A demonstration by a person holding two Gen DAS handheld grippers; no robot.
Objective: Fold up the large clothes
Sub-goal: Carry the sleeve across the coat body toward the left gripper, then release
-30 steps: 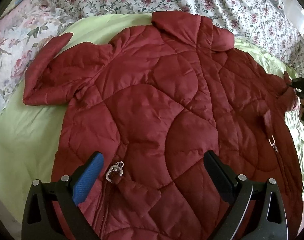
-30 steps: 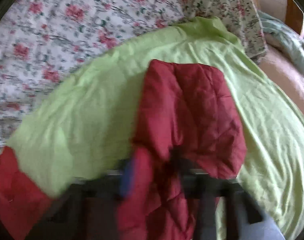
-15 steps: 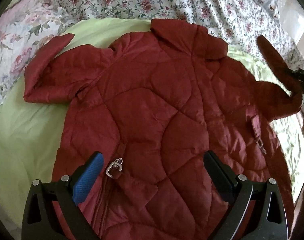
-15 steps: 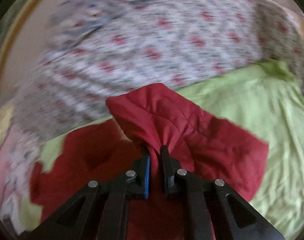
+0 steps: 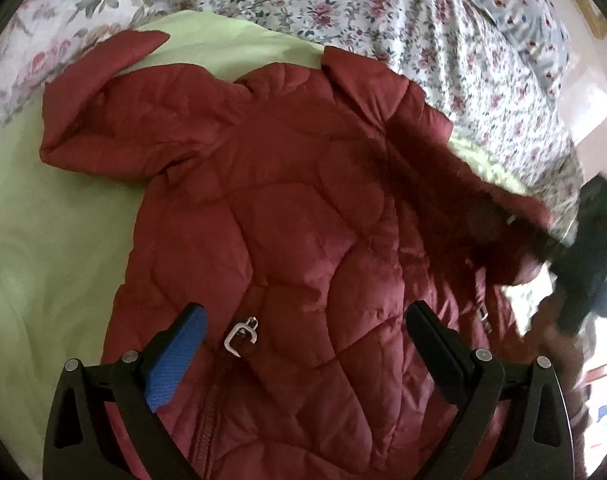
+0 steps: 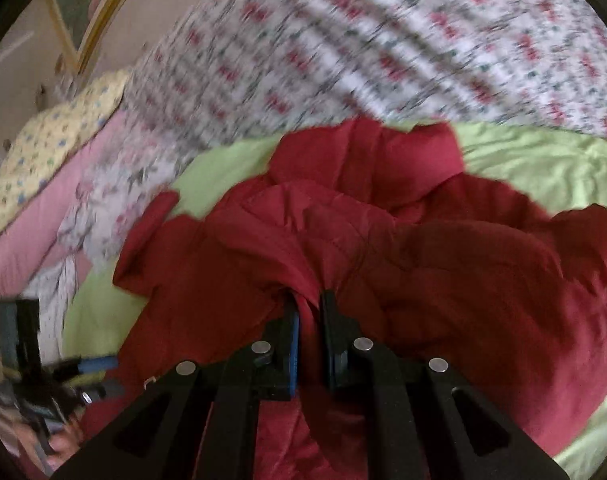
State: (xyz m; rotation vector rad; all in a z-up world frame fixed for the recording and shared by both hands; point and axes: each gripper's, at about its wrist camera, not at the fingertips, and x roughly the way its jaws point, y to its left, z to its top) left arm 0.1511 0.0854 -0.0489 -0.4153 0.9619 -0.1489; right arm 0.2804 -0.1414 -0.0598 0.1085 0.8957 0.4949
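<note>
Left wrist: puffy quilted red jacket (image 5: 287,216)

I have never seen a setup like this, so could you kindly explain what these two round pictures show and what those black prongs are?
No robot arm here: a person holds a two-finger gripper in each hand, each with a fisheye camera looking along its fingers. One picture comes from the left gripper, whose jaws stand open over a red quilted jacket spread on a green sheet on a floral bedspread. The other comes from the right gripper, shut on a bunched sleeve of that jacket, lifted over its body.
</note>
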